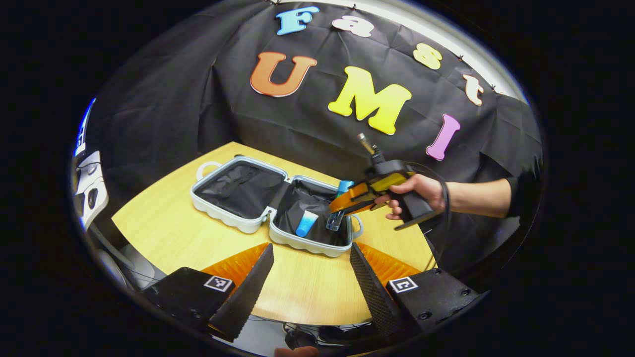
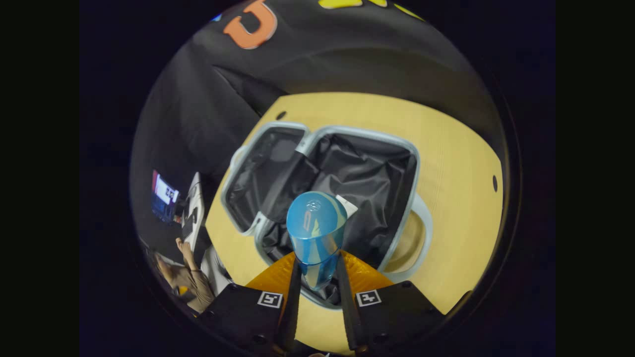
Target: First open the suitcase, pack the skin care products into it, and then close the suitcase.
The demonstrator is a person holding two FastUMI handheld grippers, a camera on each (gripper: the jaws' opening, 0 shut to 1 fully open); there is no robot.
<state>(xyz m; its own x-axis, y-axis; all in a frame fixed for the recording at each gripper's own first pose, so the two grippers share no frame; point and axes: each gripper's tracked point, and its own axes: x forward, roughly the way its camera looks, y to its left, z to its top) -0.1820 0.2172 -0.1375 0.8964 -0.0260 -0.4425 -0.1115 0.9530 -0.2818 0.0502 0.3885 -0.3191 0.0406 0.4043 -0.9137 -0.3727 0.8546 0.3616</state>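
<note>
The light grey suitcase (image 1: 233, 223) lies open flat on the wooden table (image 1: 163, 233), both halves lined in black. A blue tube with a white cap (image 1: 306, 223) rests in its right half. Above that half, a hand holds my right gripper (image 1: 337, 204), shut on a clear bottle with a blue top (image 1: 335, 220). In the right gripper view the bottle (image 2: 315, 228) stands between the fingers of my right gripper (image 2: 317, 258), over the suitcase (image 2: 412, 163) lining. My left gripper (image 1: 311, 246) is open and holds nothing, hovering over the table just short of the suitcase's near rim.
The suitcase's handles stick out at its far left (image 1: 206, 166) and its right end (image 2: 421, 233). Bare tabletop (image 2: 461, 198) surrounds the case. A person (image 2: 186, 275) and a screen (image 2: 163, 196) are beyond the table's edge. White equipment (image 1: 89, 188) stands at the left.
</note>
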